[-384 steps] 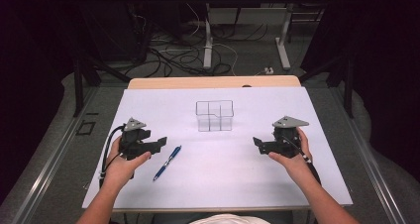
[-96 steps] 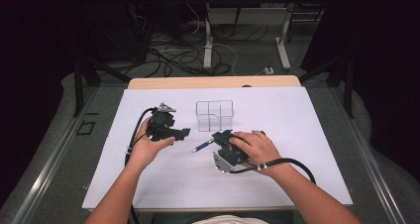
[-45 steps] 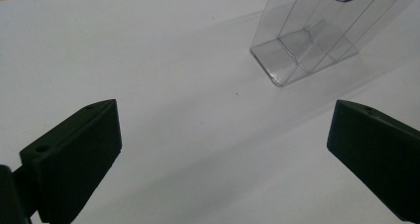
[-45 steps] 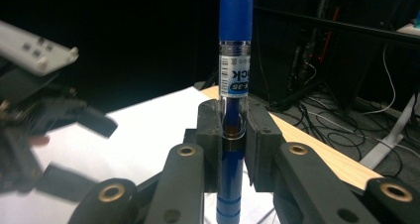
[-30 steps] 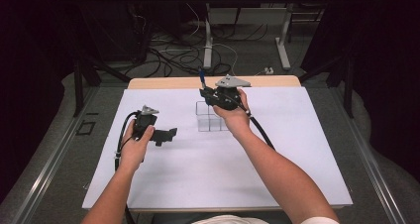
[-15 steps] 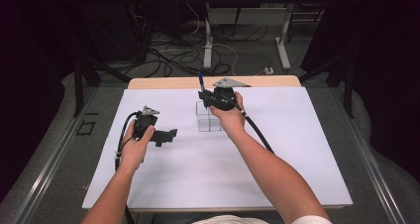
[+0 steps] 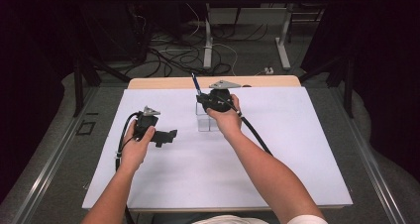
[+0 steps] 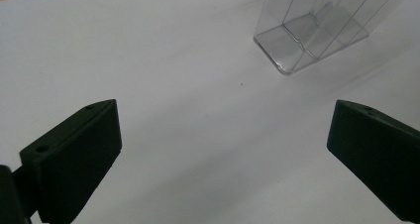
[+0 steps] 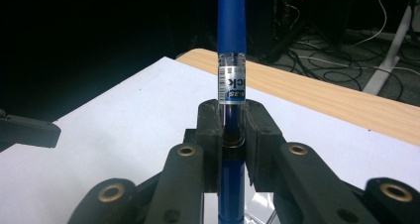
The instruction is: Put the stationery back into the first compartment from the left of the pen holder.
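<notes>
Right hand-held gripper (image 7: pixel 204 101): raised over the far middle of the tabletop (image 7: pixel 277 149), directly above the holder (image 7: pixel 207 122); jaws clamped on the pen (image 7: pixel 196 84).
Pen: blue, close to upright, pinched between the right jaws low on its barrel; most of the shaft rises above the jaws, tilted slightly toward the far left in the high view. In the right gripper view a clear band with printed letters sits just above the jaw tips (image 9: pixel 232 83); the lower end runs down between the jaw links toward the holder's top edge. Whether the tip has entered a compartment, cannot tell.
Holder: clear plastic, upright, with divided compartments, standing on the white sheet just under the right hand-held gripper. In the left gripper view (image 8: pixel 312 33) it lies ahead and to the right of the left jaws, well apart from them; the compartments seen there look empty.
Left hand-held gripper (image 7: pixel 171 135): low over the tabletop, left of the holder and nearer the person; jaws wide apart, nothing between them, pointing toward the holder side. Cable loops back along the left forearm.
Left hand (image 7: pixel 133 147): wrapped round the gripper body from behind.
Right hand (image 7: pixel 227 117): behind the right hand-held gripper, forearm stretched out across the sheet.
Tabletop: white sheet; bare wood strip along the far edge, beyond both grippers.
</notes>
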A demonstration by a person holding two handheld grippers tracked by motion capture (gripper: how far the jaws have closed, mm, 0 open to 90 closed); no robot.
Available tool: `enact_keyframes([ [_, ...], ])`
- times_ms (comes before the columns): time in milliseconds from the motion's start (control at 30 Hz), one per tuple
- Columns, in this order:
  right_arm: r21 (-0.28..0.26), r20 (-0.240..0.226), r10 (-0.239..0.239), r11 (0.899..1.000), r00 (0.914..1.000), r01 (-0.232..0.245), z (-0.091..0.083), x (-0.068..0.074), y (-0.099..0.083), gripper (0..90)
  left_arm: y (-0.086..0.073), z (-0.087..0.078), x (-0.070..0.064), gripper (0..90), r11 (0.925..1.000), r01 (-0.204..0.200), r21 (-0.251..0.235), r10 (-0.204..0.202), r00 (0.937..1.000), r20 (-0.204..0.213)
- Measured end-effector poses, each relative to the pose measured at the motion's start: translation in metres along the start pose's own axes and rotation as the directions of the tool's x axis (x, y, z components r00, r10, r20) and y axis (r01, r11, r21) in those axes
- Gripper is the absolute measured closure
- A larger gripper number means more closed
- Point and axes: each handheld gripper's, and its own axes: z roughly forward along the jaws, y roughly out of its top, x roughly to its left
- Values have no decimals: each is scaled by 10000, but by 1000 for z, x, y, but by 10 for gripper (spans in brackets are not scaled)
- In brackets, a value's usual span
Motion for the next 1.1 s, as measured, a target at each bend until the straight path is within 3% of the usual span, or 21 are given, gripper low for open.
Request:
enact_keyframes([
  [667, 418, 181, 111, 9991, 9998, -119, 9, 2, -5, 772, 0, 0, 1, 1, 10000, 57, 7, -57, 10000, 9],
  [1033, 724, -283, 139, 9973, 9995, -118, -8, 5, -1, 496, 0, -2, 3, 2, 10000, 72, 67, -72, 10000, 21],
  [1100, 467, 55, 40, 9989, 10000, -43, -15, 6, -1, 462, 0, -2, 3, 1, 10000, 86, 30, -86, 10000, 5],
])
